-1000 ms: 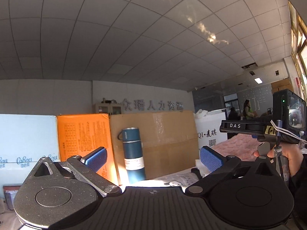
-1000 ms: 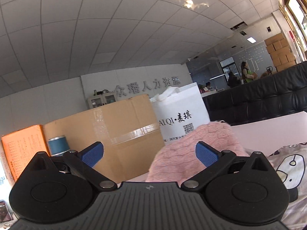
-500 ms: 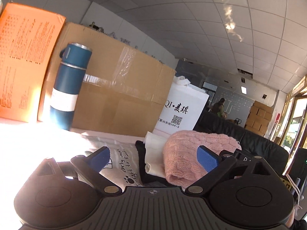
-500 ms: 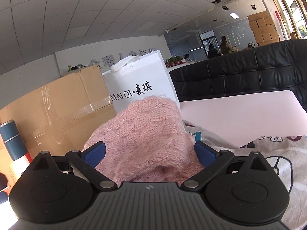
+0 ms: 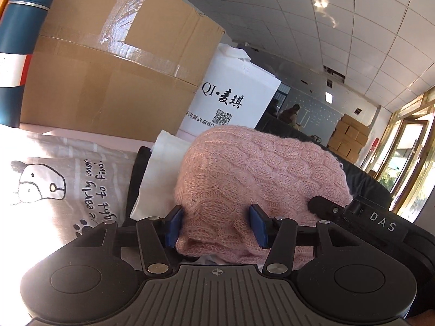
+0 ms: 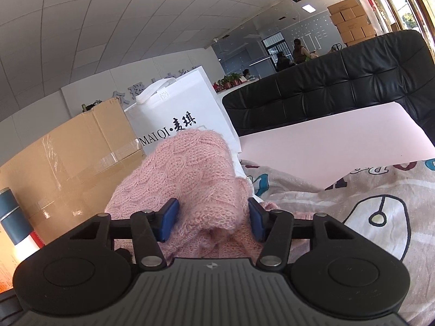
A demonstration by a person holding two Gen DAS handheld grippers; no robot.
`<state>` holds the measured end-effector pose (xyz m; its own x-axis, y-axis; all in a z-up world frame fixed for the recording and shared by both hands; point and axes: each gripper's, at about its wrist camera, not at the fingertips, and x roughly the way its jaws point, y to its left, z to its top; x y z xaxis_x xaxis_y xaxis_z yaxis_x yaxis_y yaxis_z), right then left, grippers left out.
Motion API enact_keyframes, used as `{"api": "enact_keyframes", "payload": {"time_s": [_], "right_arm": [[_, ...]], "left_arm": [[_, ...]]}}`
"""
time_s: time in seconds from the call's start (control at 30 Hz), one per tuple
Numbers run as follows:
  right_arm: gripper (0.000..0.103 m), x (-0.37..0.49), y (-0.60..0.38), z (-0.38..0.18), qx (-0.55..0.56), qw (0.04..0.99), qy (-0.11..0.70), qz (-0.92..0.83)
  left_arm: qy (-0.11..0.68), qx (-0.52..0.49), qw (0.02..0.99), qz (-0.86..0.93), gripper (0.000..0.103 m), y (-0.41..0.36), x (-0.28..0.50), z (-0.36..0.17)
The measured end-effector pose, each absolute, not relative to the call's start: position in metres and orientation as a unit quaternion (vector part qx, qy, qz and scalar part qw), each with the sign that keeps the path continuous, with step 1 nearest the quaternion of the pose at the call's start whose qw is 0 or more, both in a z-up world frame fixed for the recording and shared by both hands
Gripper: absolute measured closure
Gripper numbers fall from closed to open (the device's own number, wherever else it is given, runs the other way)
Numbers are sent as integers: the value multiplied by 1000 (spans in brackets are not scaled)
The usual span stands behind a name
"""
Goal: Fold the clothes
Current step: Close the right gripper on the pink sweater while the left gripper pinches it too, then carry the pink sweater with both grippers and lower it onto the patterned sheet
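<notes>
A pink cable-knit sweater (image 5: 261, 174) lies bunched on a stack of clothes: a white garment (image 5: 160, 174) and a black one (image 5: 137, 168) under it. My left gripper (image 5: 216, 226) has its blue pads pressed into the sweater's near fold. My right gripper (image 6: 210, 221) likewise squeezes a fold of the same sweater (image 6: 185, 174) between its pads. The right gripper's body (image 5: 380, 221) shows at the right of the left wrist view, close beside the sweater.
A printed cartoon cloth (image 5: 68, 187) (image 6: 367, 212) covers the table. A cardboard box (image 5: 114, 76), a white paper bag (image 6: 179, 116) and a blue flask (image 5: 19, 40) stand behind. A pink board (image 6: 334, 146) and a black sofa (image 6: 353, 81) lie right.
Both grippers have dropped from pointing at the ceiling down to the pink sweater, and their jaws have narrowed from wide open onto its folds.
</notes>
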<state>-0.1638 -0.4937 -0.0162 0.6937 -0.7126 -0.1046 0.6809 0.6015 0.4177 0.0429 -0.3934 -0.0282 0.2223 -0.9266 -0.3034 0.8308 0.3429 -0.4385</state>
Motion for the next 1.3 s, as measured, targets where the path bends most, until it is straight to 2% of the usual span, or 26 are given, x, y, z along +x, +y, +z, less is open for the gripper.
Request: {"api": "enact_keyframes", "payload": {"time_s": [0.07, 0.23, 0.4, 0.57, 0.9, 1.13, 1.3], "right_arm": [[69, -166, -493, -16, 219, 898, -44, -380], [76, -170, -490, -17, 222, 906, -61, -355], [80, -177, -483, -15, 226, 938, -100, -244], [82, -176, -465, 2, 248, 942, -98, -202], [83, -195, -377, 45, 253, 953, -127, -107], [83, -194, -314, 58, 257, 959, -103, -51], [83, -192, -276, 50, 262, 962, -64, -37]], "left_arm": [[262, -95, 775, -567, 72, -391, 43, -29], [250, -110, 774, -572, 82, -380, 43, -28], [228, -118, 783, -566, 84, -358, 39, -21], [219, -131, 790, -558, 84, -323, 34, -13], [168, -153, 805, -549, 84, -210, 10, 17], [125, -139, 832, -523, 84, -128, -5, 29], [119, -125, 847, -502, 84, -81, -14, 18]]}}
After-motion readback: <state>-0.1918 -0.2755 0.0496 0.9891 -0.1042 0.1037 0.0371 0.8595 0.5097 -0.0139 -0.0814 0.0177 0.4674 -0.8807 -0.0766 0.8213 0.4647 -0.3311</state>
